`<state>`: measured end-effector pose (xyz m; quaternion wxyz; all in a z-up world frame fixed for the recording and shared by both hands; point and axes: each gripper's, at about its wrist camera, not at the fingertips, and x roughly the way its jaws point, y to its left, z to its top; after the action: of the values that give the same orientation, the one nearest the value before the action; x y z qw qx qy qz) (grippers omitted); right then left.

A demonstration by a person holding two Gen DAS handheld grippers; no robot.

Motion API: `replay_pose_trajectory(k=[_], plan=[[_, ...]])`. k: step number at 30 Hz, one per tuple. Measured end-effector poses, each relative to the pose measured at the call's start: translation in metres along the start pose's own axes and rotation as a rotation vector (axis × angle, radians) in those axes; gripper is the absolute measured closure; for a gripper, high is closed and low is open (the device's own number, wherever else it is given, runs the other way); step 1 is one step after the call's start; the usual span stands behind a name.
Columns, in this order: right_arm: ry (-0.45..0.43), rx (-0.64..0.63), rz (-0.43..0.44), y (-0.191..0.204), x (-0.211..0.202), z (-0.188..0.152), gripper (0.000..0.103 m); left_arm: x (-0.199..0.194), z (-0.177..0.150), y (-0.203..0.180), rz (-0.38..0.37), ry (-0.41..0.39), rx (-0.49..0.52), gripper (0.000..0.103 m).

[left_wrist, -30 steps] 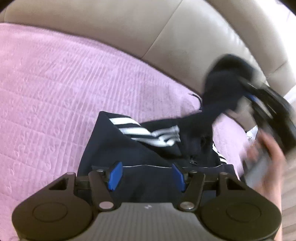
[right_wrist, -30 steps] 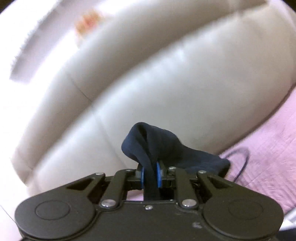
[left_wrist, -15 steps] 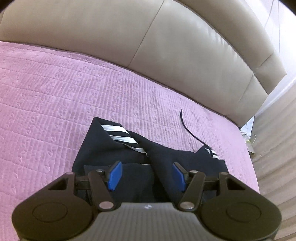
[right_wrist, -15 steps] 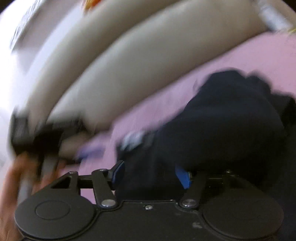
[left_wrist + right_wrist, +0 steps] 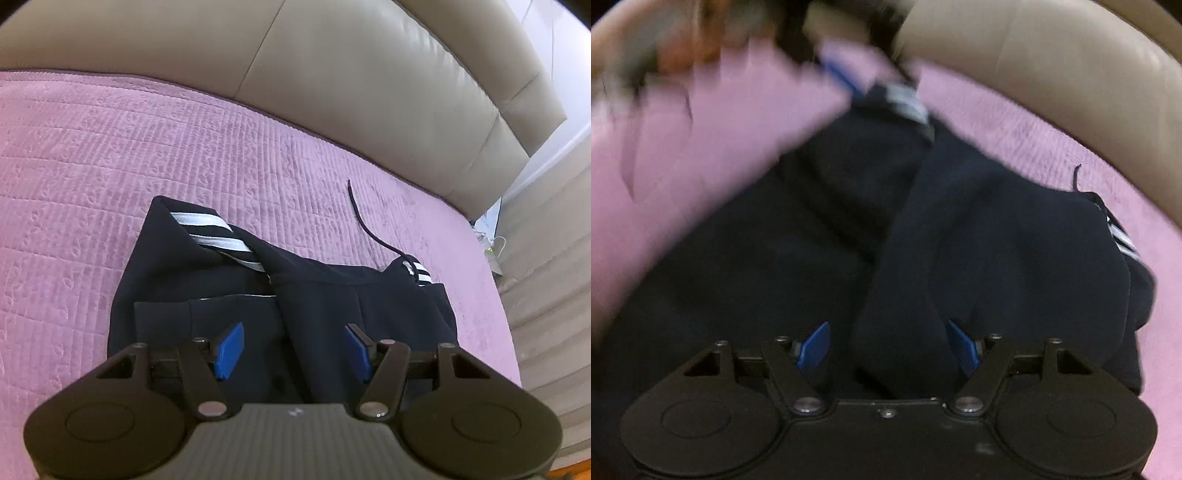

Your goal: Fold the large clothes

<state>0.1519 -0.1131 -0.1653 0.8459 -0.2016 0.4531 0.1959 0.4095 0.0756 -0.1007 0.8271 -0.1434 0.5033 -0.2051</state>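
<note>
Both tongs hang over the dark navy garment with white stripes, which lies folded on the pink quilted bedspread below the beige padded headboard. Left gripper stands spread, blue pads clear of the cloth. Right gripper is opening, a navy fold lying loose between its jaws, unpinched

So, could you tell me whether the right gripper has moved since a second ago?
Yes. The right gripper swung down from facing the beige headboard to hang over the navy garment on the pink bedspread, its jaws opening.
</note>
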Motion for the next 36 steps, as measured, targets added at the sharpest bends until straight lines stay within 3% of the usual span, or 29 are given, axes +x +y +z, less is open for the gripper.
replay_pose_trajectory(k=[1, 2, 5, 6, 8, 10, 12, 13, 16, 18, 20, 23, 25, 27, 28, 29, 30, 33, 36], plan=[[0.023, -0.048, -0.054, 0.007, 0.009, -0.003, 0.038, 0.000, 0.000, 0.001, 0.003, 0.000, -0.001, 0.041], [0.013, -0.036, -0.066, 0.007, 0.010, -0.006, 0.084, 0.001, 0.001, 0.003, 0.007, 0.001, -0.005, 0.041], [-0.075, 0.261, 0.012, -0.022, -0.012, -0.007, 0.085, 0.001, 0.002, 0.009, 0.017, 0.001, -0.030, 0.041], [-0.145, 0.335, 0.033, -0.029, -0.028, -0.002, 0.085, 0.000, 0.003, 0.010, 0.021, -0.001, -0.034, 0.041], [-0.259, 0.307, -0.008, -0.025, -0.061, 0.017, 0.085, -0.001, 0.004, 0.013, 0.024, -0.003, -0.042, 0.041], [-0.274, 0.245, -0.037, -0.018, -0.072, 0.036, 0.084, -0.002, 0.005, 0.013, 0.036, -0.002, -0.044, 0.041], [-0.259, 0.243, -0.012, -0.013, -0.073, 0.042, 0.082, -0.001, 0.005, 0.014, 0.054, 0.001, -0.052, 0.041], [-0.233, 0.244, 0.022, -0.008, -0.064, 0.041, 0.075, 0.000, 0.004, 0.014, 0.056, 0.004, -0.052, 0.041], [-0.069, 0.206, 0.178, 0.008, -0.020, 0.043, 0.033, 0.010, -0.001, 0.010, 0.034, 0.035, -0.047, 0.041], [-0.022, 0.176, 0.259, 0.015, -0.016, 0.040, 0.031, 0.018, -0.006, 0.007, 0.011, 0.056, -0.037, 0.040], [-0.075, 0.185, 0.269, 0.008, -0.033, 0.042, 0.024, 0.030, -0.012, 0.002, -0.009, 0.086, -0.030, 0.040], [-0.159, 0.273, 0.276, -0.023, -0.051, 0.042, 0.024, 0.053, -0.026, -0.009, -0.025, 0.164, -0.013, 0.040], [-0.145, 0.306, 0.247, -0.041, -0.045, 0.036, 0.024, 0.068, -0.035, -0.020, -0.019, 0.211, 0.022, 0.040], [-0.031, 0.321, 0.197, -0.051, -0.018, 0.028, 0.024, 0.085, -0.046, -0.025, 0.038, 0.265, 0.079, 0.038], [0.066, 0.329, 0.181, -0.055, 0.003, 0.017, 0.024, 0.093, -0.051, -0.025, 0.110, 0.274, 0.114, 0.032], [0.145, 0.339, 0.188, -0.057, 0.020, 0.006, 0.024, 0.096, -0.055, -0.025, 0.120, 0.261, 0.138, 0.029], [0.166, 0.352, 0.212, -0.061, 0.026, -0.004, 0.024, 0.095, -0.055, -0.024, 0.112, 0.257, 0.136, 0.029], [0.093, 0.435, 0.275, -0.091, 0.004, -0.006, 0.024, 0.086, -0.043, -0.016, 0.125, 0.256, 0.063, 0.029], [-0.087, 0.474, 0.236, -0.137, -0.035, 0.016, 0.024, 0.073, -0.029, 0.000, 0.093, 0.221, -0.030, 0.030]])
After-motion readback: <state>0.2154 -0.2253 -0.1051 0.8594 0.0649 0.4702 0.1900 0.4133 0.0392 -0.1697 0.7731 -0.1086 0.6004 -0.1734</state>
